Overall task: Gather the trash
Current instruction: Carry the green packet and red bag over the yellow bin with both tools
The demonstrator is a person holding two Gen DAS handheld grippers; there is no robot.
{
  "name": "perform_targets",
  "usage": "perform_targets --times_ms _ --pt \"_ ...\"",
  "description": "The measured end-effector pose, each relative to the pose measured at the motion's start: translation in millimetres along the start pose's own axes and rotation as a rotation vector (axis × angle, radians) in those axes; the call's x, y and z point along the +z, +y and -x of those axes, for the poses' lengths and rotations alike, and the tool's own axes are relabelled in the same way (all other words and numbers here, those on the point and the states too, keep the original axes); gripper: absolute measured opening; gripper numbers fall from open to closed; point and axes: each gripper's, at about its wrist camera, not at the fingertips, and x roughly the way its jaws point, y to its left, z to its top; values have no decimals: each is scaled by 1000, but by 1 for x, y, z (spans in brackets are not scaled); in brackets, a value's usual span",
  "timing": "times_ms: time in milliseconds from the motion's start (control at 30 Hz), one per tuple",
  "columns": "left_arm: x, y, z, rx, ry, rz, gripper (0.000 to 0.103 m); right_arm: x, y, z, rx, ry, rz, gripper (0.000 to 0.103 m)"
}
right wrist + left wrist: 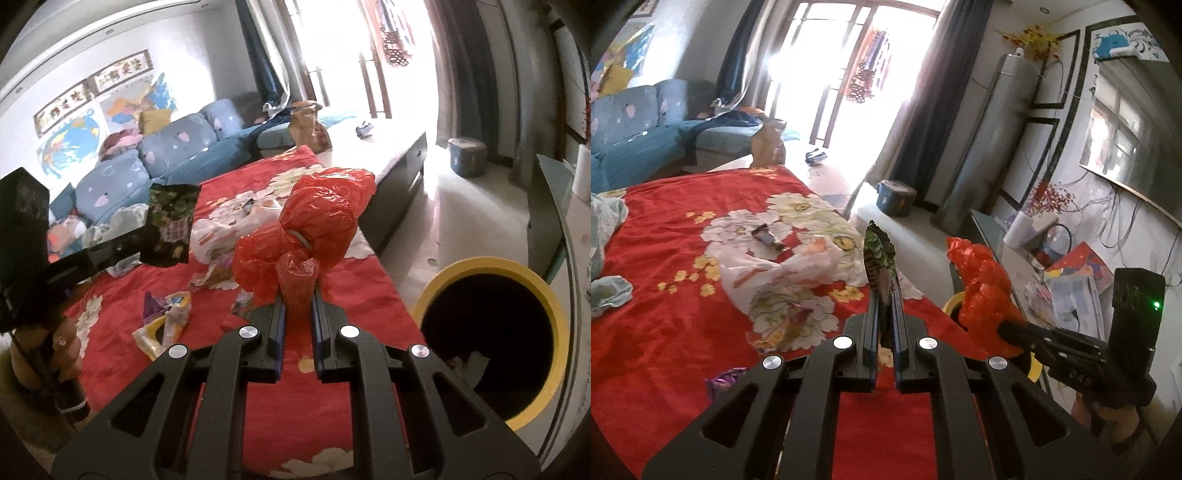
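Note:
My left gripper (885, 295) is shut on a green and black snack wrapper (878, 254), which stands edge-on above the red flowered cloth (665, 295). The same snack wrapper (171, 225) shows flat at the left of the right wrist view. My right gripper (298, 295) is shut on a crumpled red plastic bag (317, 221); that red plastic bag (982, 291) also appears to the right of my left gripper. A yellow-rimmed bin (491, 347) with a dark inside stands on the floor right of the table. More trash lies on the cloth: a white plastic bag (786, 273), a dark wrapper (768, 238), a purple wrapper (724, 380).
Several wrappers (166, 317) lie near the table's left front. A paper bag (768, 142) stands at the far end. A blue sofa (166, 155) runs along the left. A grey bucket (467, 155) sits on the floor by the curtains. A cluttered glass side table (1052, 266) stands at right.

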Motion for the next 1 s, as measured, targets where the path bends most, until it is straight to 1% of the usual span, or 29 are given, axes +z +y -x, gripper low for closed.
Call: perform_targets --times_ms 1000 --pt "-14 -74 -50 -111 88 -121 6 -7 -72 23 -136 -37 -152 7"
